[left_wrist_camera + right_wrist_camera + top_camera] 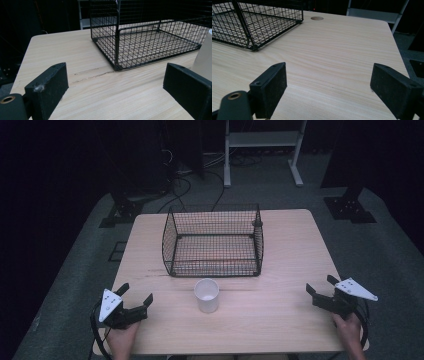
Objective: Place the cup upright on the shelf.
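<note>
Here, a white cup (pixel 206 294) stands upright on the desk (pixel 280 260), just in front of a black wire basket (pixel 213 240). The left tongs (pixel 135 296) and right tongs (pixel 320 284) rest near the desk's front corners, both spread wide and holding nothing.

The right claw (pixel 328 90) gapes wide over bare table (pixel 342 50), wire basket (pixel 254 22) beyond.

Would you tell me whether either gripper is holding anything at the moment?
Nothing is held: the left gripper and right gripper are both open above the table.
</note>
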{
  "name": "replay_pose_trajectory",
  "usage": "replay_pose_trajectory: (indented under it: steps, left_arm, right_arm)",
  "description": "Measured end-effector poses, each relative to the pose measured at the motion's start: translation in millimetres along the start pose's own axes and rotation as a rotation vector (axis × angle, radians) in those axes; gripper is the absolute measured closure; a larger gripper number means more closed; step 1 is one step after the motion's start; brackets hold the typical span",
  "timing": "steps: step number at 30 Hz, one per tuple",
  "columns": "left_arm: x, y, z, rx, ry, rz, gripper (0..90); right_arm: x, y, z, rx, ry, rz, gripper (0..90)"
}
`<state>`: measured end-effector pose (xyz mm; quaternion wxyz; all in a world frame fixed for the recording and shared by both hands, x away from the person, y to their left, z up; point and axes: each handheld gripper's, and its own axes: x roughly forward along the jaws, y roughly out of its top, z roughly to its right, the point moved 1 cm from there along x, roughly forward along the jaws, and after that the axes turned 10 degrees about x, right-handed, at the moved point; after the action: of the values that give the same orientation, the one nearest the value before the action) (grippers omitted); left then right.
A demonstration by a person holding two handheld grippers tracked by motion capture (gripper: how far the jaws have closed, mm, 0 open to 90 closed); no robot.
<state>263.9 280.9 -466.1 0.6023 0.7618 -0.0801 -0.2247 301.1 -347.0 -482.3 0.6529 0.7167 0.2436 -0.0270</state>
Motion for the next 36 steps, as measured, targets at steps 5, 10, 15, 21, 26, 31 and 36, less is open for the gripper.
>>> replay_pose_trajectory:
  steps: [5,10,15,21,26,31,36]
  left_arm:
    - [2.6,0.8,2.1,0.000,-0.031,-0.007,3.0]
    - [5.5,3.1,7.1,0.026,-0.062,-0.011,2.9]
    - [6.8,5.2,10.9,0.040,-0.087,-0.010,2.7]
    - [11.9,6.7,17.0,0.061,-0.127,-0.035,2.5]
    - [15.7,8.9,22.7,0.078,-0.153,-0.038,2.5]
    - [17.1,10.3,25.9,0.087,-0.167,-0.039,2.3]
    - [16.5,12.2,27.9,0.091,-0.177,-0.026,2.3]
  right_arm:
    - [-0.2,-0.2,-0.9,-0.009,0.003,0.001,13.0]
    - [-0.2,-0.3,-1.3,-0.014,0.001,0.002,13.0]
    - [0.0,-0.4,-1.9,-0.021,0.000,0.000,13.0]
    - [0.1,-0.4,-2.0,-0.021,0.000,-0.002,13.0]
    - [0.2,-0.3,-2.0,-0.021,0.002,-0.004,13.0]
    - [0.3,-0.4,-2.3,-0.024,0.003,-0.004,13.0]
    - [0.5,-0.3,-2.5,-0.023,0.002,-0.006,13.0]
